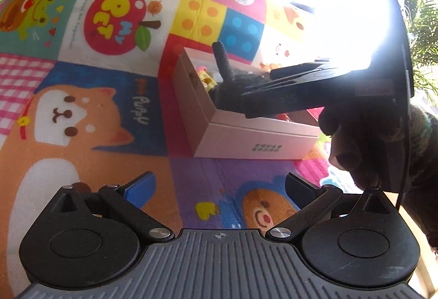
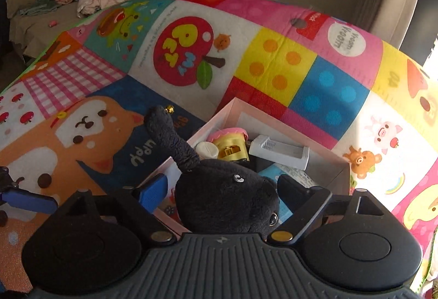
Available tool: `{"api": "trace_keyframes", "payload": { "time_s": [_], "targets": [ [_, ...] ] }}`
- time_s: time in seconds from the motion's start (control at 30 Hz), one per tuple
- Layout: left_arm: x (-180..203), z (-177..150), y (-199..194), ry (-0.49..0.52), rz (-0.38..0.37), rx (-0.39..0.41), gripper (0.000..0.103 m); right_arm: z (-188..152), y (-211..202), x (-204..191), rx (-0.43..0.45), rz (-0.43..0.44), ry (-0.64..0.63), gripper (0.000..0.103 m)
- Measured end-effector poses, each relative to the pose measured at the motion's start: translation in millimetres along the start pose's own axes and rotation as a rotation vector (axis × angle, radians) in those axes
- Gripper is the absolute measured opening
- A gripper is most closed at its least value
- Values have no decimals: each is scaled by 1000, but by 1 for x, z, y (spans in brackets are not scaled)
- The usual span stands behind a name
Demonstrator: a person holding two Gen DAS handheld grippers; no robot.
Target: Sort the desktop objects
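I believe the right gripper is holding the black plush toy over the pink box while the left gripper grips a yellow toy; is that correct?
Not quite: the left gripper grips nothing. In the left wrist view its fingers stand apart over the play mat. The right gripper does have the black plush toy between its fingers over the pink box, as the right wrist view shows.

Legible text: play mat and box

Play mat (image 2: 273, 61): "MY PET" on red apple (image 2: 183, 52); "PUPPY" beside dog (image 1: 140, 110); "vroom vroom" in white bubble (image 2: 346, 37); "04" on yellow panel (image 2: 394, 78). Pink box (image 1: 257, 139): small print, illegible.
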State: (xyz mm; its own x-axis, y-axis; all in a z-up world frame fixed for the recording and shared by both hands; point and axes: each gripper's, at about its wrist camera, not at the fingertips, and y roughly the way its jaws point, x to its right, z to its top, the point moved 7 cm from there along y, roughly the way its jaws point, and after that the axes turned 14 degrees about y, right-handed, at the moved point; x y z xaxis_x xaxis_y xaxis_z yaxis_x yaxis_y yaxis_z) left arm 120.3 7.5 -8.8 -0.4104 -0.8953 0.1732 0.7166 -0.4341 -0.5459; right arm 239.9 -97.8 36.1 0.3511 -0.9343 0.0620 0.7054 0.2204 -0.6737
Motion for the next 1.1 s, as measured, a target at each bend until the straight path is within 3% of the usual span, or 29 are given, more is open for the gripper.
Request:
{"api": "trace_keyframes", "payload": {
  "time_s": [0.07,0.13,0.3,0.37,0.43,0.53,0.7,0.73,0.87,1.1],
  "targets": [
    [-2,-2,1,-7,4,-4,103,3,4,11,0,7,91,77],
    [-5,-3,2,-17,10,-9,103,11,7,28,-35,55,261,76],
    [-8,-4,3,-33,4,-12,103,21,24,54,-235,250,675,73],
    [-9,-4,3,-35,1,-11,103,19,32,61,-278,247,756,74],
    [-10,-4,4,-40,4,-14,103,17,34,67,-267,231,793,74],
    [-13,-6,5,-48,12,-19,103,18,30,75,-206,168,789,84],
    [-16,-7,6,-57,21,-27,103,38,19,79,21,-73,520,85],
    [-16,-8,6,-56,25,-29,103,40,21,77,28,-87,477,84],
    [-17,-8,7,-60,32,-36,103,35,39,74,-47,-65,464,60],
    [-19,-10,8,-52,51,-57,103,18,37,75,-69,-89,448,60]
  ]
}}
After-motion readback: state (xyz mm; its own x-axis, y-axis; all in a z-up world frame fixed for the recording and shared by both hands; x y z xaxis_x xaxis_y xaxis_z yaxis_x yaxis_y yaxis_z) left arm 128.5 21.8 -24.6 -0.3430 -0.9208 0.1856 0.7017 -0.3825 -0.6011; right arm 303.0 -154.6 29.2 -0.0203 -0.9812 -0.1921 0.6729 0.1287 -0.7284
